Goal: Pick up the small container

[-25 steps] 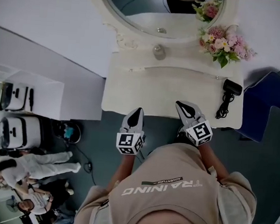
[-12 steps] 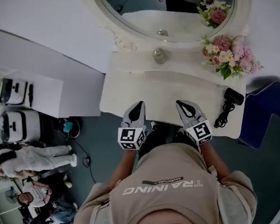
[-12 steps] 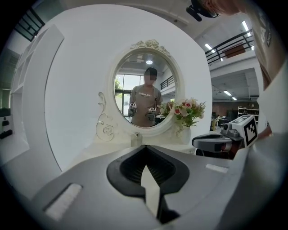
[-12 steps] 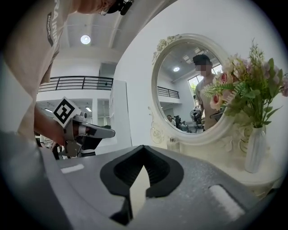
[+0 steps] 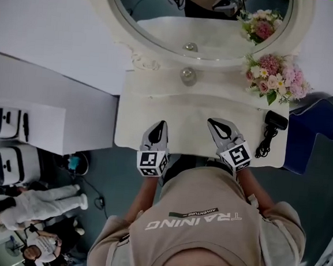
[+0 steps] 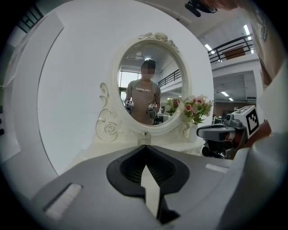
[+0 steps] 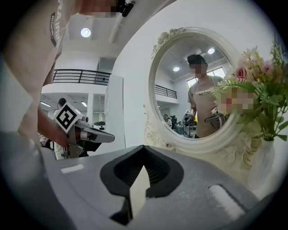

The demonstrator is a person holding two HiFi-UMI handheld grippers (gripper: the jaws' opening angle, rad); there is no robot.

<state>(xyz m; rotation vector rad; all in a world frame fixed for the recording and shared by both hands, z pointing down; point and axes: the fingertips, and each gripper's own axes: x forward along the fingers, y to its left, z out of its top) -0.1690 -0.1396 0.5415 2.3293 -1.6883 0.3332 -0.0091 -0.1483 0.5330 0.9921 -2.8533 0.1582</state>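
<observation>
The small container (image 5: 187, 75), a little jar with a shiny lid, stands at the back of the cream vanity table (image 5: 139, 115), right under the oval mirror (image 5: 200, 16). It shows small past the jaw tips in the left gripper view (image 6: 144, 139) and in the right gripper view (image 7: 168, 145). My left gripper (image 5: 162, 125) hovers over the table's front part, shut and empty, well short of the jar. My right gripper (image 5: 212, 123) is beside it, also shut with nothing held. Each gripper appears in the other's view: the right gripper (image 6: 223, 133), the left gripper (image 7: 85, 133).
A bunch of pink flowers (image 5: 278, 75) in a white vase (image 7: 261, 164) stands at the back right. A black hair dryer (image 5: 275, 120) with its cord lies on the right edge. A blue chair (image 5: 318, 125) is right of the table. People stand at the lower left (image 5: 27, 201).
Both grippers have moved forward from the table's front edge to over its top, toward the mirror. Their jaws have stayed shut.
</observation>
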